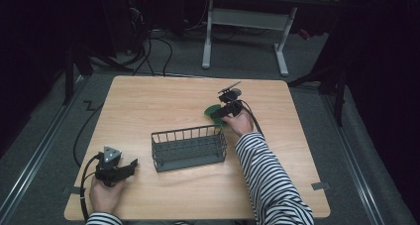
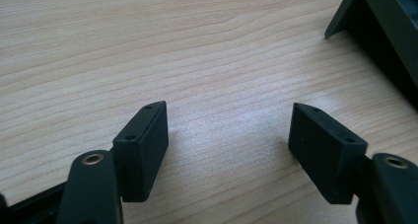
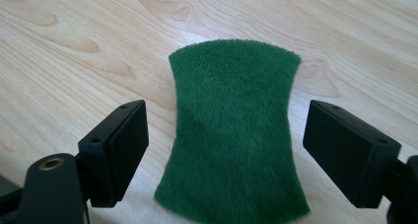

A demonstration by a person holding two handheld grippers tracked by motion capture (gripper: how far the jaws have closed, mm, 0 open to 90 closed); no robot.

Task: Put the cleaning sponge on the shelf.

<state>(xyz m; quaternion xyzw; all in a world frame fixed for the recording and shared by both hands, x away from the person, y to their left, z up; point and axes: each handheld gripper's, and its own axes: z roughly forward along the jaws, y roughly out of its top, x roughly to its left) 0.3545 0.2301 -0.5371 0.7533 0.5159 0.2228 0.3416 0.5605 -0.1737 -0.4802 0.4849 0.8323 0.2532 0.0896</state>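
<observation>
Right gripper view: the right gripper (image 3: pixel 224 150) straddles the green pad (image 3: pixel 231 130) with wide fingers, poised to pinch it, while the left gripper (image 2: pixel 229 150) idles wide-fingered over bare surface (image 2: pixel 148 46).

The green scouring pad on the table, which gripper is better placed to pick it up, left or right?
The right gripper: its open jaws already straddle the green pad beyond the wire basket. The left gripper sits open over bare wood near the table's front left.
</observation>
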